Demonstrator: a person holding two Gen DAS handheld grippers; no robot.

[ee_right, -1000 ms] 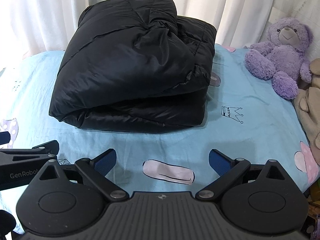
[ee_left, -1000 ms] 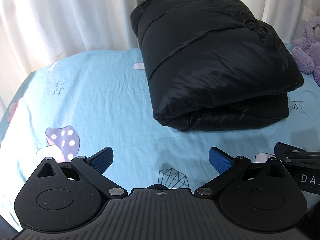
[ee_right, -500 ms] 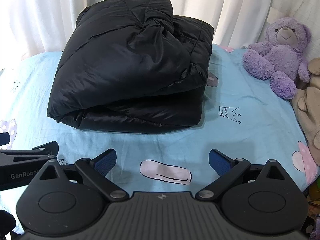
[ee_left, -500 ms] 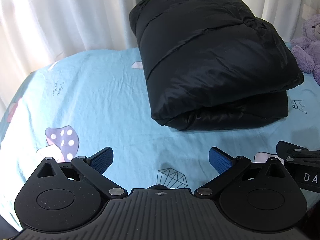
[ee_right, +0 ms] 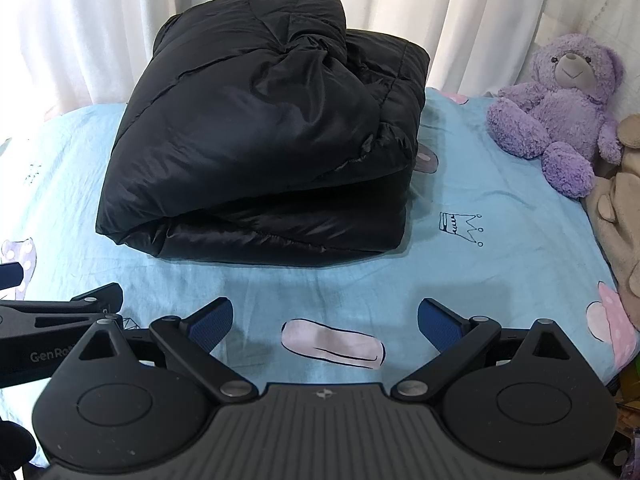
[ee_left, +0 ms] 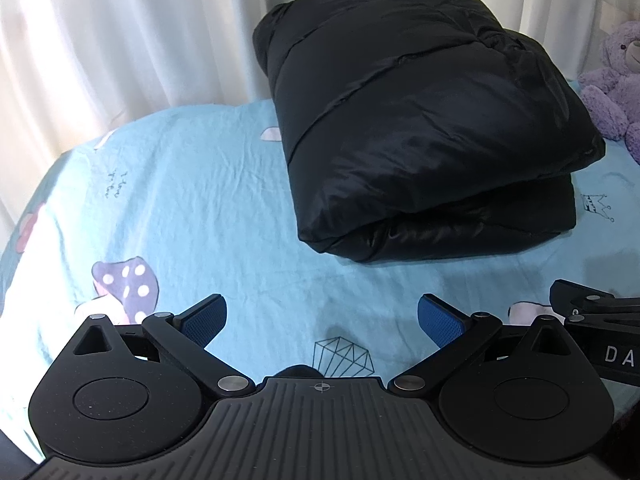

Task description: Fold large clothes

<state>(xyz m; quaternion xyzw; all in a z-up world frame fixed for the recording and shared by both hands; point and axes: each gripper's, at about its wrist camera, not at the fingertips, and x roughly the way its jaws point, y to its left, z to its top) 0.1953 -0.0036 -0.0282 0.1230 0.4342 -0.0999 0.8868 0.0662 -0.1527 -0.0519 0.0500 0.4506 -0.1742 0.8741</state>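
A black puffer jacket [ee_left: 420, 120] lies folded into a thick bundle on the light blue bed sheet [ee_left: 180, 184]. It also shows in the right wrist view [ee_right: 264, 148], at the middle of the bed. My left gripper [ee_left: 320, 318] is open and empty, above the sheet in front of the jacket and apart from it. My right gripper [ee_right: 325, 320] is open and empty too, in front of the jacket's near edge. Each gripper's side shows in the other's view: the right one at the left wrist view's right edge [ee_left: 592, 316], the left one at the right wrist view's left edge [ee_right: 60, 312].
A purple teddy bear [ee_right: 560, 108] sits at the bed's right, with a beige plush toy [ee_right: 620, 208] beside it. White curtains [ee_left: 120, 40] hang behind the bed. The sheet carries printed cartoon patterns [ee_right: 334, 344].
Both grippers have drawn back slightly from the jacket. The jacket has not changed shape.
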